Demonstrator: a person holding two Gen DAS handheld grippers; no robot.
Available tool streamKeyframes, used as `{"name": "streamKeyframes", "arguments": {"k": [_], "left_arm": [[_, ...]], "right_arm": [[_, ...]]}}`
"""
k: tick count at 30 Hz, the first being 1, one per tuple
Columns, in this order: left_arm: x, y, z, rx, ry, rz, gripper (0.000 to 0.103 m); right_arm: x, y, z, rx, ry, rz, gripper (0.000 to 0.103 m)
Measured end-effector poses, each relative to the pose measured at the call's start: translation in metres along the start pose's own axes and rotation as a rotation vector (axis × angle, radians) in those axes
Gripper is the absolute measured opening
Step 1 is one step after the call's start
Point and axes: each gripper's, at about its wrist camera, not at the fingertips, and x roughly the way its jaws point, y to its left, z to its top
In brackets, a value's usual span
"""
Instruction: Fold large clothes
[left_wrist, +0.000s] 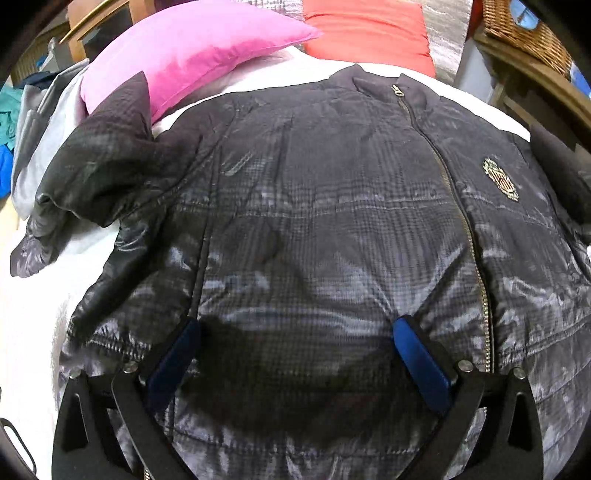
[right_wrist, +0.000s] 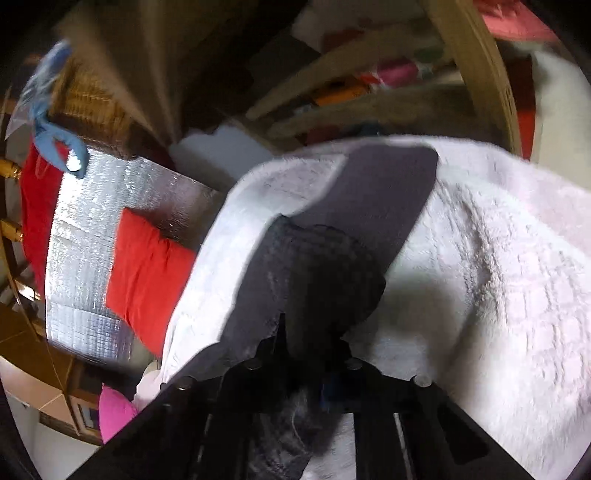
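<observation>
A dark checked puffer jacket (left_wrist: 314, 206) lies front up on the white bed cover (left_wrist: 29, 332), zip (left_wrist: 454, 206) closed and a gold badge (left_wrist: 500, 181) on its chest. Its sleeve (left_wrist: 103, 158) on the left is bunched up against the pillow. My left gripper (left_wrist: 299, 325) is open, its blue pads (left_wrist: 177, 354) spread wide over the jacket's lower front. In the blurred right wrist view, my right gripper (right_wrist: 310, 354) is shut on the jacket's other sleeve (right_wrist: 317, 273). The grey cuff (right_wrist: 384, 192) of that sleeve lies ahead on the cover (right_wrist: 498, 277). Fabric hides the fingertips.
A pink pillow (left_wrist: 192, 55) and an orange-red pillow (left_wrist: 365, 29) lie at the head of the bed. A wicker basket (left_wrist: 524, 33) sits on wooden furniture at the far right. Loose clothes are piled at the left edge. A silver foil sheet (right_wrist: 85, 240) and a red cushion (right_wrist: 147, 266) show beside the bed.
</observation>
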Motion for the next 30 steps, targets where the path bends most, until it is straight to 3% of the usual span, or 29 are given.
{"name": "streamKeyframes", "arguments": {"k": [4, 8, 11, 15, 16, 17, 19, 21, 25, 28, 30], "left_arm": [[-0.006, 0.005, 0.008, 0.012, 0.069, -0.004, 0.103], [-0.04, 0.024, 0.016, -0.014, -0.099, 0.125, 0.103], [-0.058, 0.046, 0.019, -0.073, -0.191, 0.161, 0.103], [-0.07, 0.076, 0.015, -0.166, -0.235, 0.18, 0.103], [-0.072, 0.081, 0.014, -0.18, -0.245, 0.189, 0.103], [-0.075, 0.088, 0.013, -0.195, -0.261, 0.2, 0.103], [-0.077, 0.098, 0.014, -0.214, -0.288, 0.219, 0.103], [-0.082, 0.109, 0.017, -0.237, -0.314, 0.226, 0.103], [-0.084, 0.118, 0.021, -0.29, -0.327, 0.196, 0.103], [-0.086, 0.117, 0.02, -0.305, -0.33, 0.165, 0.103], [-0.084, 0.109, 0.019, -0.29, -0.321, 0.142, 0.103]], "right_arm": [[-0.033, 0.067, -0.019, -0.151, -0.042, 0.1, 0.01], [-0.063, 0.139, -0.062, -0.295, -0.023, 0.249, 0.01], [-0.069, 0.186, -0.11, -0.371, 0.054, 0.357, 0.01], [-0.046, 0.232, -0.187, -0.412, 0.236, 0.456, 0.015], [-0.033, 0.242, -0.213, -0.423, 0.316, 0.469, 0.023], [-0.024, 0.247, -0.229, -0.423, 0.375, 0.484, 0.047], [-0.007, 0.255, -0.267, -0.393, 0.538, 0.505, 0.082], [0.001, 0.256, -0.287, -0.365, 0.647, 0.52, 0.083], [-0.014, 0.228, -0.284, -0.341, 0.755, 0.628, 0.083], [-0.032, 0.204, -0.25, -0.319, 0.765, 0.739, 0.084], [-0.045, 0.193, -0.233, -0.311, 0.741, 0.765, 0.084]]}}
